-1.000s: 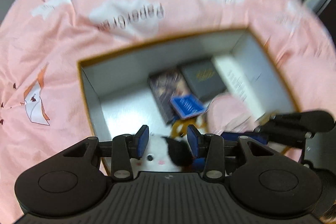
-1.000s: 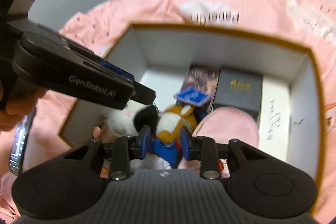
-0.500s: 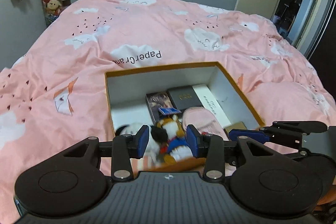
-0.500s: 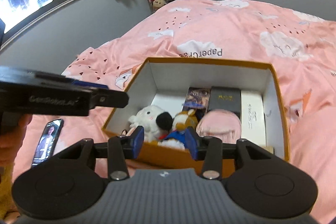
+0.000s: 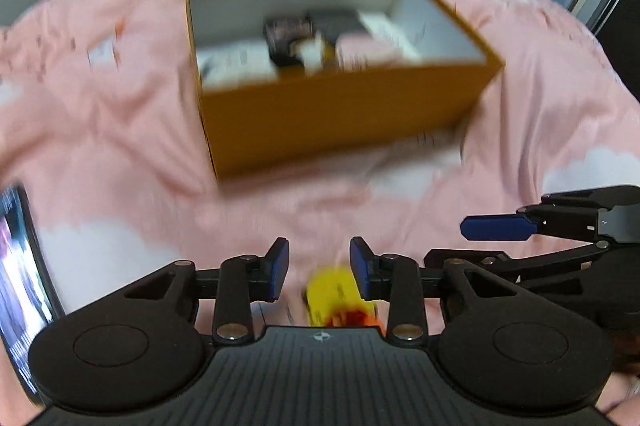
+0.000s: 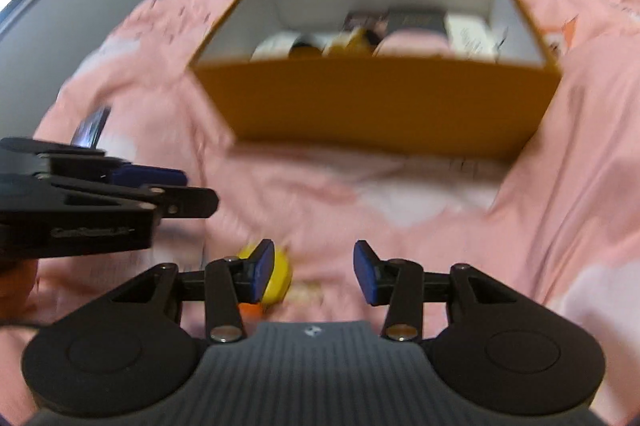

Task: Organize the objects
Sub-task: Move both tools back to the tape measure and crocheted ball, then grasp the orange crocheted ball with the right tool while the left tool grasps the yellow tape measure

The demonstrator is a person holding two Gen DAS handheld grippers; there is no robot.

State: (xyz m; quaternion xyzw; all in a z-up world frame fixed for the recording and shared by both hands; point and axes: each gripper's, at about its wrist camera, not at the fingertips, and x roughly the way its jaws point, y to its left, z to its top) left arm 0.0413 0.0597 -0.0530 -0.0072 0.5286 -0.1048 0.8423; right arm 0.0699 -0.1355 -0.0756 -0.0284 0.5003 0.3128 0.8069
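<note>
Both tongs withdrawn from orange box point(image 5: 340, 106) toward near bed point(image 5: 120, 146). Left tongs point(image 5: 319, 268) and right tongs point(image 6: 314, 274) parted, empty. Step: fetching next item. Yellow toy point(image 5: 334, 296) just below; next, descend, straddle.

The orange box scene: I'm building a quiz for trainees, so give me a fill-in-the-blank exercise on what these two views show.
1. The orange box sits on a ____ bedspread.
2. The yellow toy lies ____ the box, on the bedspread.
3. Both the left claw and the right claw are ____ and hold nothing.
4. The phone lies at the ____ edge of the left wrist view.

Missing words: pink; outside; open; left
</note>
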